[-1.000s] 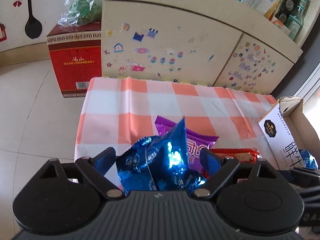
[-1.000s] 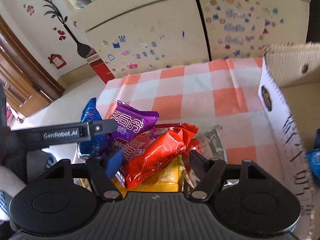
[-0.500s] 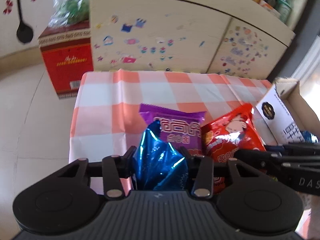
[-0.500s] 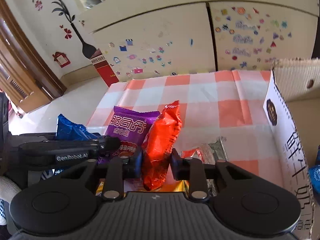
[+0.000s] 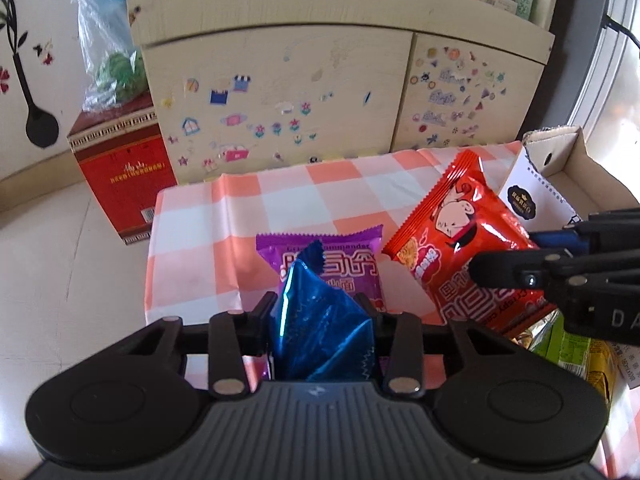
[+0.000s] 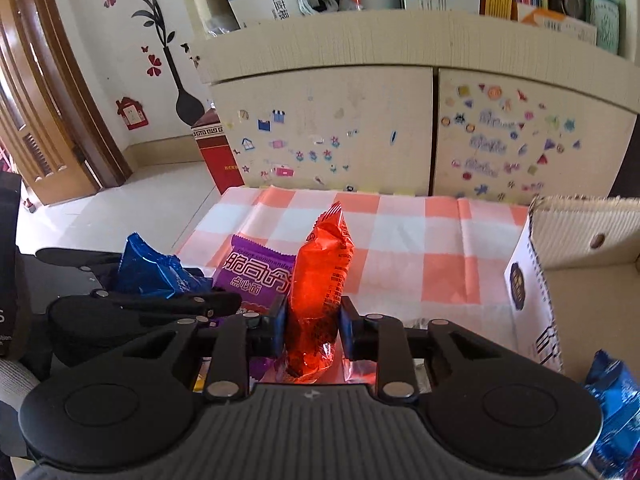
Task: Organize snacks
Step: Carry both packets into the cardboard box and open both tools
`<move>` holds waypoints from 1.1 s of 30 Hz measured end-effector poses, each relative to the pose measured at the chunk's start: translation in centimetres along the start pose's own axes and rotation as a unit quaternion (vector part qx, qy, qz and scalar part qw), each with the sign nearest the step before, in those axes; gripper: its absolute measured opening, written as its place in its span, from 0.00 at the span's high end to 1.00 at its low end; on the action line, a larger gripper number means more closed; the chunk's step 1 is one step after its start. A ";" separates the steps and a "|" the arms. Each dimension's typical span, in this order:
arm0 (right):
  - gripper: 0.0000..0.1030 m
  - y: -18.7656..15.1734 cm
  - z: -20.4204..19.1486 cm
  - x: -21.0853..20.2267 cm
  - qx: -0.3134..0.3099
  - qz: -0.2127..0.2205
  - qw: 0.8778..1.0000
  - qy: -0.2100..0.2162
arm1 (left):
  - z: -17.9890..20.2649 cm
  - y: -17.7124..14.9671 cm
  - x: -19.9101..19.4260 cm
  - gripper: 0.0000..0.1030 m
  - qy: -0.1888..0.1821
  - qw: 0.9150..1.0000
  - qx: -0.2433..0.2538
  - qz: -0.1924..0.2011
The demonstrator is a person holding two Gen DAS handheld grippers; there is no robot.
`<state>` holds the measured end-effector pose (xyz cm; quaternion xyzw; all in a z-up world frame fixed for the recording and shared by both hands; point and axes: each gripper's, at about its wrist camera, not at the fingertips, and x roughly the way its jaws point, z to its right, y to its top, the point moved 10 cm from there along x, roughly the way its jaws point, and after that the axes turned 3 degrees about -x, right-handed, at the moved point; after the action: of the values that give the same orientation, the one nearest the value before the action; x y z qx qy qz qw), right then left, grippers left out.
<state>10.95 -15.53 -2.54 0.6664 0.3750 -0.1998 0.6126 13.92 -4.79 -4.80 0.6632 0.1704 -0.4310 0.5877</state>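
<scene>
Clamping crinkled shiny blue foil snack packet (image 5: 320, 332), left gripper (image 5: 318, 320) has both fingers pressed on its sides, near edge of orange-and-white checked tablecloth (image 5: 280, 196). Right gripper (image 6: 312, 328) fingers squeezed on glossy red plastic snack packet (image 6: 320, 280), held upright. Purple snack packet (image 5: 320, 268) lying flat between both. Open white cardboard box (image 6: 532, 280) at right.

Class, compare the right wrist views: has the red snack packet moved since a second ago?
Yes. The red snack packet, earlier lying flat on the pile, now stands upright in the right gripper, raised against the checked tablecloth.
</scene>
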 end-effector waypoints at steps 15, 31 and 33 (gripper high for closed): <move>0.70 0.6 -0.1 -1.0 -0.031 0.017 0.999 -0.013 | 0.5 1.9 -1.6 0.62 0.016 0.999 0.017 0.044; 0.70 1.8 0.1 -2.9 -0.031 0.044 0.998 -0.016 | 1.4 3.8 -2.8 0.62 0.017 0.997 0.001 0.080; 0.70 2.1 0.3 -3.3 -0.032 0.050 0.998 -0.018 | 1.7 4.1 -2.9 0.62 0.016 0.996 -0.001 0.083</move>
<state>10.47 -16.63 1.18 0.6609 0.3368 -0.1690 0.6490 14.63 -6.56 0.17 0.6813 0.1247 -0.3697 0.6193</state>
